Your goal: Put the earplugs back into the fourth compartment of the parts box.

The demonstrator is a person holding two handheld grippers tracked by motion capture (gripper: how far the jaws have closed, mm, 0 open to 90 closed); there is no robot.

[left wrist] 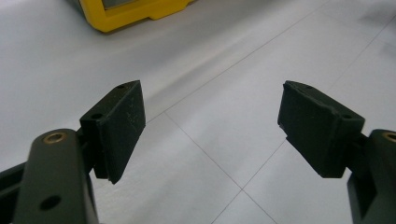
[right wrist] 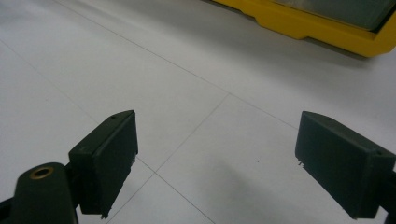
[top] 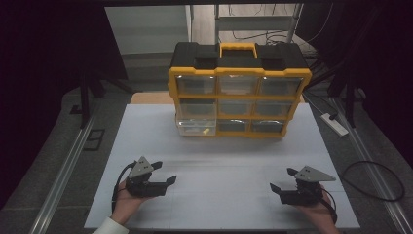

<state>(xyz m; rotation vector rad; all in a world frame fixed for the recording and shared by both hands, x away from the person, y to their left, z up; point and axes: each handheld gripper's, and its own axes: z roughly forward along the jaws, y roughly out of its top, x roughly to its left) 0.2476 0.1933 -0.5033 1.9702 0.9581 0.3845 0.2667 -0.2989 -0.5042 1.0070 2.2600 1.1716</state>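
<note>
Seen from above: a white table [top: 219,195] bearing a yellow and black drawer cabinet [top: 238,90] at its far middle, with nine clear drawers in three rows of three; the lower left drawer [top: 196,127] pulled partly out towards the person, a small yellowish item lying inside it, too small to identify; a yellow carrying handle on the cabinet's black top.

Left gripper [top: 163,174] at the near left of the table, held in the person's left hand [top: 127,195], a white sleeve at the wrist; its jaws spread apart with nothing between them, pointing towards the table's middle; well apart from the cabinet. Right gripper [top: 284,179] at the near right, held in the right hand [top: 319,209]; jaws likewise spread and empty, pointing towards the left gripper; both grippers low over the table, whether they touch it cannot be told.

Left gripper view: two black pads [left wrist: 122,126] wide apart over bare table, a yellow corner of the cabinet [left wrist: 126,14] at the top edge. Right gripper view: pads [right wrist: 109,156] wide apart over the table, the cabinet's yellow base [right wrist: 317,25] at upper right.

Beyond the table: grey floor [top: 58,146] and a white power strip [top: 334,124] at the right.
</note>
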